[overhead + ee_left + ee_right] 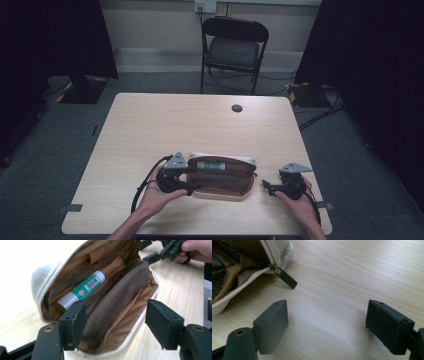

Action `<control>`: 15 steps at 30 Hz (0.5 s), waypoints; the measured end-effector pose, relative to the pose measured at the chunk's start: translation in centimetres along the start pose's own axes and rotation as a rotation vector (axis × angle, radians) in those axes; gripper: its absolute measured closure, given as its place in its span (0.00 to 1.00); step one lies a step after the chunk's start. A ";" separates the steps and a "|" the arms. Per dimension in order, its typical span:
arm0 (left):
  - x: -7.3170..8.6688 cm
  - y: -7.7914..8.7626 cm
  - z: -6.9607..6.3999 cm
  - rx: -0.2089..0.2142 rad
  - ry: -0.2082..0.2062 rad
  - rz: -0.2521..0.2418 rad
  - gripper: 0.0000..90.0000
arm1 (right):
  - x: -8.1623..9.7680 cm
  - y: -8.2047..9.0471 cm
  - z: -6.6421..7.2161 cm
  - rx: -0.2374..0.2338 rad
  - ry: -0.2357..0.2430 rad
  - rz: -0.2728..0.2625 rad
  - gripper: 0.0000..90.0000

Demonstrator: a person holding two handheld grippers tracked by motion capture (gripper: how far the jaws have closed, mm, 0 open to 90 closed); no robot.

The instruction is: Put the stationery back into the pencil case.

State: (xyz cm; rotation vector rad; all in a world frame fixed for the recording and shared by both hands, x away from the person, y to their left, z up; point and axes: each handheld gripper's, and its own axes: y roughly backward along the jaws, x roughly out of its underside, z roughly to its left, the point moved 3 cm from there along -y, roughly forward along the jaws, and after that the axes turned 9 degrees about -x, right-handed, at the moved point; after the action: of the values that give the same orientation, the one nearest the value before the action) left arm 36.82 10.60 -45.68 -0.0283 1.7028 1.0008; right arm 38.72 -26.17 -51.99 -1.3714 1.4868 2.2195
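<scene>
A cream pouch (222, 175) with a brown lining lies unzipped near the table's front edge. Inside it rests a white and green tube (215, 165) with a barcode (85, 288), beside a mesh pocket (120, 300). My left gripper (196, 179) is at the pouch's left end. Its jaws stand open astride the pouch's opening (116, 306) and press on nothing. My right gripper (266, 188) hovers open over bare table (327, 304), just off the pouch's right end, close to the metal zipper pull (287, 280). The left gripper view also shows the right gripper (148, 250) farther off.
The wooden table (150, 130) has a round cable hole (237, 108) at the back. A black folding chair (234, 50) stands behind it. Dark curtains hang on both sides, and cables lie on the floor at the right.
</scene>
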 end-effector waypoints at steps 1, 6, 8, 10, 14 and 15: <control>0.1 0.2 0.0 -0.001 0.003 -0.004 0.36 | 0.0 0.0 0.0 0.001 0.001 0.001 0.19; 0.6 1.4 0.5 -0.012 0.022 -0.003 0.32 | 0.0 0.0 0.0 -0.001 0.000 -0.001 0.19; 0.7 1.5 0.7 -0.018 0.022 -0.003 0.31 | 0.0 0.0 0.0 0.000 0.000 0.000 0.19; 0.9 2.0 1.0 -0.038 0.035 -0.003 0.30 | 0.0 0.0 0.0 -0.001 0.000 0.000 0.19; 1.7 3.3 2.4 -0.104 0.040 0.003 0.28 | 0.0 0.0 0.0 0.001 0.001 0.000 0.19; 1.7 3.3 2.4 -0.104 0.040 0.003 0.28 | 0.0 0.0 0.0 0.001 0.001 0.000 0.19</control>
State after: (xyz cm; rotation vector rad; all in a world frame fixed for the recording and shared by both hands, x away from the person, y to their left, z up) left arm 36.46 14.95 -45.19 -0.1142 1.6856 1.0973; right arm 38.71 -26.18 -51.99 -1.3728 1.4875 2.2184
